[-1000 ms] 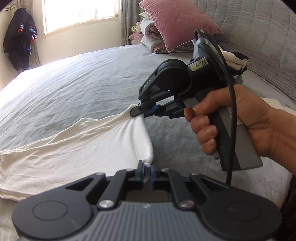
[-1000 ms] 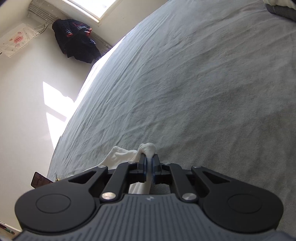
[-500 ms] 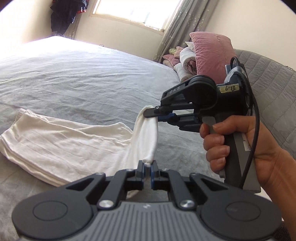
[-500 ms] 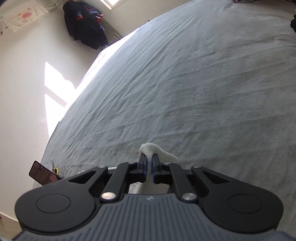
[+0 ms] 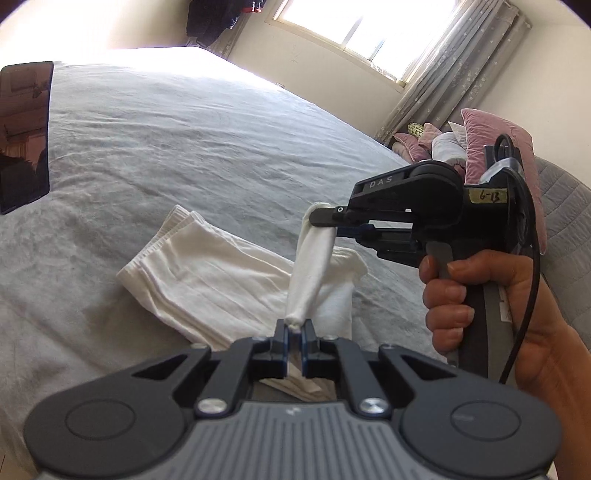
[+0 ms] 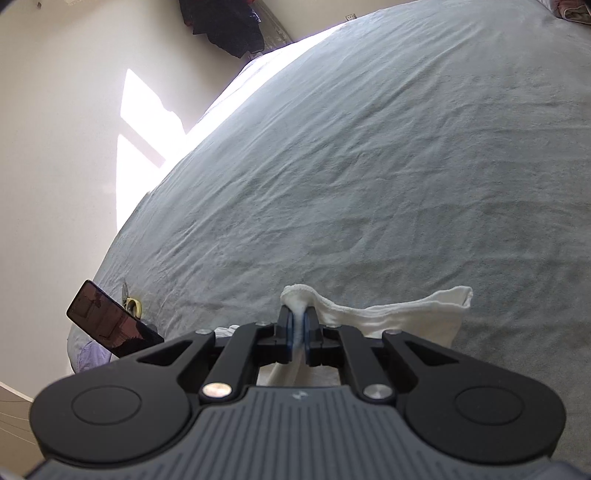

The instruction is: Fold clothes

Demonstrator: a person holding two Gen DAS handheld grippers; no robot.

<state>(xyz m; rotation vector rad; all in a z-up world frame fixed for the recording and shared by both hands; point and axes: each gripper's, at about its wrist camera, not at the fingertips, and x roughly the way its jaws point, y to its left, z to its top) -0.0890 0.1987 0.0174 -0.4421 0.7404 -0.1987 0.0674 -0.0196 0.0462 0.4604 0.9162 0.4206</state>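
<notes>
Both grippers pinch the white garment (image 5: 221, 280): left gripper (image 5: 294, 329) and right gripper (image 5: 325, 221) lift one edge above the bed (image 5: 184, 147).

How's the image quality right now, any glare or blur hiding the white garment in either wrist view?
Left wrist view: the window blows out the bed's far edge, but the white garment stays sharp. Right wrist view: a bright sun patch on the wall; the garment is clear; fisheye bends the bed in both.
</notes>
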